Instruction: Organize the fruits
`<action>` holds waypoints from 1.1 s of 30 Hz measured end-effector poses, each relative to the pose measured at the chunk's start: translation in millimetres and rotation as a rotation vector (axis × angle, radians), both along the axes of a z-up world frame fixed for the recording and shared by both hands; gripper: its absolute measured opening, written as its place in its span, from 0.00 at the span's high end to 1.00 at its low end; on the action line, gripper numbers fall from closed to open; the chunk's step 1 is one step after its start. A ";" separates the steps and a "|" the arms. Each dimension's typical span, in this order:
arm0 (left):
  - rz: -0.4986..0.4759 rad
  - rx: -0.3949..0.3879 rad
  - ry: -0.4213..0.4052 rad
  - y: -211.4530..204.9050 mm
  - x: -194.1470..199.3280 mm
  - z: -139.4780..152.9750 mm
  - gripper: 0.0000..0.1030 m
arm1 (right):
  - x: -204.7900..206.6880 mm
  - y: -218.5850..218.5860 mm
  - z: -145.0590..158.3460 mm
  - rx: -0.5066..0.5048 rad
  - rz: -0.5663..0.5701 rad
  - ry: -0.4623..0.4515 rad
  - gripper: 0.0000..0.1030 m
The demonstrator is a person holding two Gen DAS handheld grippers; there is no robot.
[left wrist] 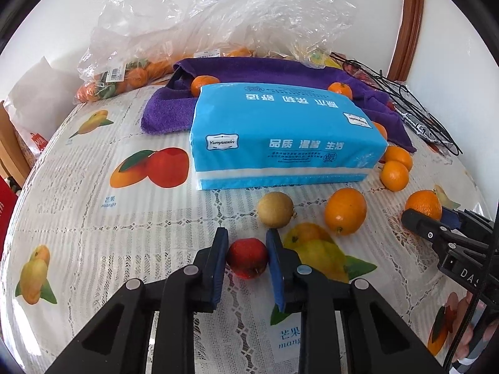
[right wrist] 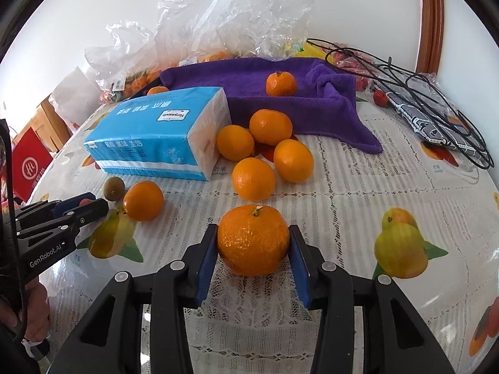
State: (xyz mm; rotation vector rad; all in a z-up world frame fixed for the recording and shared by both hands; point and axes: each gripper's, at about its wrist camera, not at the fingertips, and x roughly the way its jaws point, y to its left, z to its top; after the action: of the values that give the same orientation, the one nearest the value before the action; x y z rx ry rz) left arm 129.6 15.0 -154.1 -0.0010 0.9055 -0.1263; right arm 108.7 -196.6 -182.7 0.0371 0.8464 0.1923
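My left gripper [left wrist: 246, 241] is shut on a small red fruit [left wrist: 248, 257] at table level. My right gripper [right wrist: 253, 233] is shut on a rough-skinned orange [right wrist: 253, 239] with a stem, resting on the table. Beyond the left gripper lie a small brown round fruit [left wrist: 275, 209] and a smooth orange [left wrist: 345, 210]. In the right wrist view several oranges [right wrist: 254, 178] cluster beside a blue tissue pack [right wrist: 156, 131]. One tangerine [right wrist: 280, 83] sits on a purple towel [right wrist: 312, 106]. The right gripper and its orange show in the left view [left wrist: 427, 215].
A blue tissue pack [left wrist: 280, 137] lies mid-table on the fruit-printed tablecloth [left wrist: 93, 218]. Clear plastic bags [left wrist: 218, 25] with more fruit stand at the back. Black cables and a patterned pouch [right wrist: 430, 124] lie at the right. The wall is close behind.
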 end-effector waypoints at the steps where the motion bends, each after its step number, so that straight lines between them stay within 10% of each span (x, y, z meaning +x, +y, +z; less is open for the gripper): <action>1: 0.001 -0.003 0.000 0.3 -0.1 -0.2 0.76 | 0.3 -0.1 -0.4 0.003 0.001 0.001 0.58; 33: 0.014 -0.094 0.005 14.4 -6.1 6.9 0.76 | -2.8 -2.9 2.9 0.020 -0.005 -0.020 0.58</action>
State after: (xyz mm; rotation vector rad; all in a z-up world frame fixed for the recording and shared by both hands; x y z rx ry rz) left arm 123.6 29.4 -147.2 -0.0952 0.9034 -0.1562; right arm 105.9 -199.5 -179.7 0.0560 0.8244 0.1960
